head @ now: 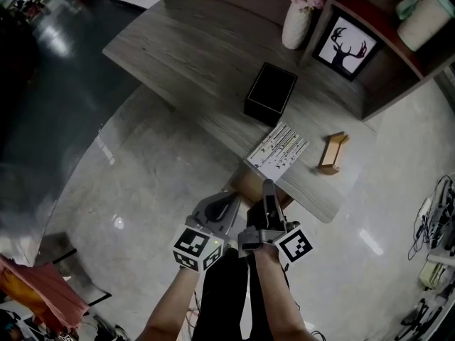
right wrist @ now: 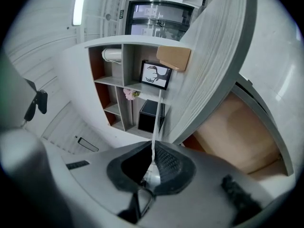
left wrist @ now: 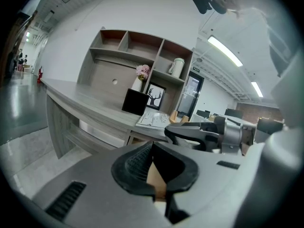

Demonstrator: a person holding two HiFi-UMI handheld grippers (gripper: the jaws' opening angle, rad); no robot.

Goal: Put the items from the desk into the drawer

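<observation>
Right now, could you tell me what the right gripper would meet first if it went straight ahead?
Probably the desk's edge, close beside the right gripper, which is shut on the sheet. Beyond it stands the box, but depth is unclear.

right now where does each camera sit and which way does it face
Head view: on the head, steeply down at the desk; forearms, left hand-held gripper, right hand-held gripper show.
Left gripper view: on the left one, facing across the desk to the shelves; its jaws and the right one show.
Right gripper view: on the right one, tipped sideways; its jaws, shut on the sheet, show.
All three share the black box.
</observation>
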